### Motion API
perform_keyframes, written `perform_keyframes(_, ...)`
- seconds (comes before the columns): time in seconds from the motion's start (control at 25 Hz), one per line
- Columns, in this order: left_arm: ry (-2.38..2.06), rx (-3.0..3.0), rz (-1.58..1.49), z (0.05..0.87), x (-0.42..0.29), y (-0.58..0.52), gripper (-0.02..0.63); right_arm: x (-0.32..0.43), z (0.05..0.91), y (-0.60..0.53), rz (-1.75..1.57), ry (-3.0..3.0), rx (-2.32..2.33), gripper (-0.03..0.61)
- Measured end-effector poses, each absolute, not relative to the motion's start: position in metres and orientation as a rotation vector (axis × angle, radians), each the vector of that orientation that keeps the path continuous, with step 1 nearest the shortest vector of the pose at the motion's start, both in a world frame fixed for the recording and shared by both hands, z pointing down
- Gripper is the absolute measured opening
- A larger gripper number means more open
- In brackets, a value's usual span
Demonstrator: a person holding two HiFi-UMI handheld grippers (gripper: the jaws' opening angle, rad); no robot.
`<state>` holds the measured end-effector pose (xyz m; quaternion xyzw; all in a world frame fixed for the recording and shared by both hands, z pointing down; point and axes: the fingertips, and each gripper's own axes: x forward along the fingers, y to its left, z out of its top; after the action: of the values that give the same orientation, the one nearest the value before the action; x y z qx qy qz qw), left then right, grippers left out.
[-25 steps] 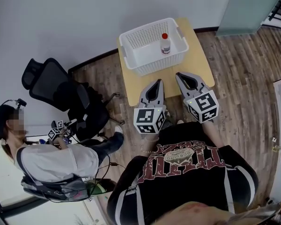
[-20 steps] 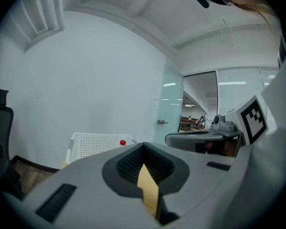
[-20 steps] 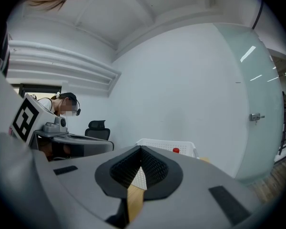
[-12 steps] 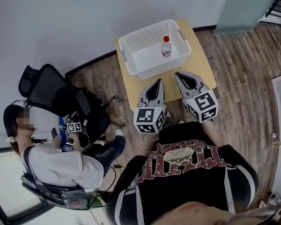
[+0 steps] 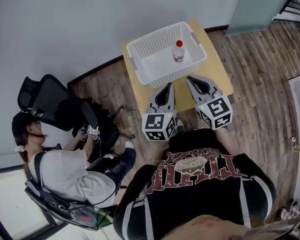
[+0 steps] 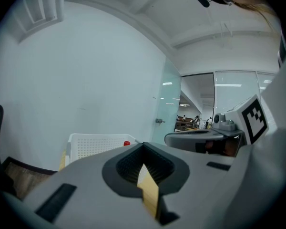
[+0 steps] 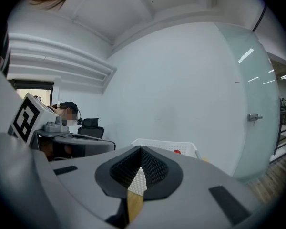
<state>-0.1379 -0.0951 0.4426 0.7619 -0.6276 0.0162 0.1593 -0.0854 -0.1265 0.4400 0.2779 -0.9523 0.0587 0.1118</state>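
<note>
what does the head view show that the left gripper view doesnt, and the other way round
Only the head view: the seated person and the whole bottle, upright in the basket. Only the left gripper view: the ceiling and a lit hall behind glass. Both: the basket, the bottle's red cap, the table and the right gripper.

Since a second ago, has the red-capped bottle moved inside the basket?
No. The bottle stands where it did, by the far right wall of the basket.
</note>
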Motion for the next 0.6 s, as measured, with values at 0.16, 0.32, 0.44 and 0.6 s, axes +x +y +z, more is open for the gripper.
perform_keyframes(0.16, -1.783, 2.196, 0.047, 0.444, -0.149, -0.103, 0.032, -0.095, 0.443, -0.134, 0.17, -2.794, 0.842, 0.017)
perform_keyframes(0.32, -1.773, 2.21, 0.052, 0.444, -0.159, -0.11, 0.032, -0.107, 0.443, -0.14, 0.182, -2.8, 0.855, 0.017)
perform_keyframes(0.44, -1.768, 2.22, 0.056, 0.444, -0.165, -0.115, 0.032, -0.114, 0.444, -0.145, 0.182, -2.8, 0.862, 0.017)
perform_keyframes(0.6, -1.75, 2.227, 0.061, 0.448, -0.171, -0.123, 0.032, -0.119, 0.447, -0.148, 0.18, -2.79, 0.88, 0.017)
